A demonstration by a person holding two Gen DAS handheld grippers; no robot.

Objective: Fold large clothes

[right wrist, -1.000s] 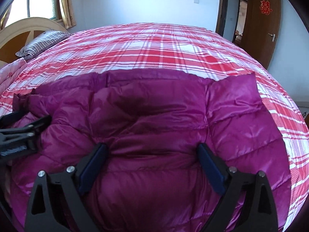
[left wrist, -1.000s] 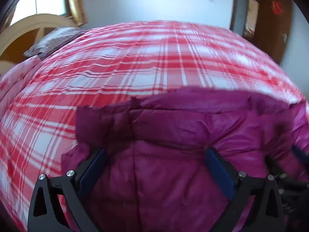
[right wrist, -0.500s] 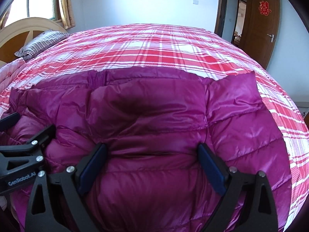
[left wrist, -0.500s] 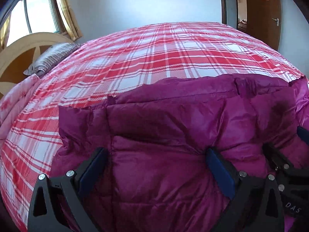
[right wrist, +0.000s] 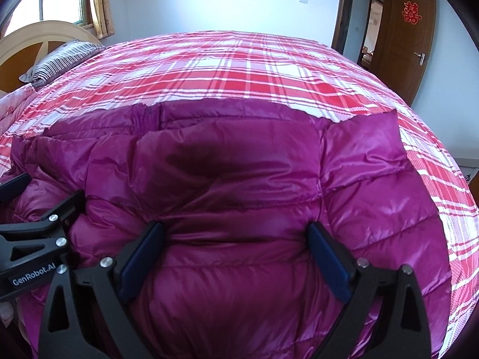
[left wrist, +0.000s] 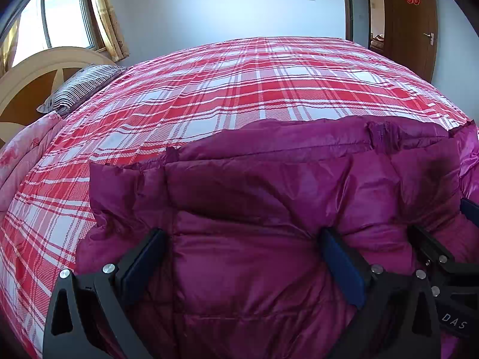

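Note:
A magenta quilted down jacket [left wrist: 269, 197] lies on the red plaid bed, bunched into a thick layered mass; it fills the lower half of the right wrist view [right wrist: 239, 179] too. My left gripper [left wrist: 242, 245] is open, its blue-padded fingers spread wide and pressed into the puffy fabric. My right gripper [right wrist: 236, 239] is open the same way, its fingers resting on the jacket's middle. Each gripper shows at the edge of the other's view, the right one [left wrist: 443, 257] and the left one [right wrist: 45, 224], side by side and close.
The red and white plaid bedspread [left wrist: 239, 89] stretches beyond the jacket. A striped pillow [left wrist: 80, 86] and wooden headboard [left wrist: 27, 80] are at far left, a pink quilt [left wrist: 21, 155] at the left edge. A brown door [right wrist: 401, 33] stands at far right.
The left gripper has swung and lowered, so the jacket sits lower and steadier in its view and the window and door show. The right gripper has barely moved; the left one has come closer beside it.

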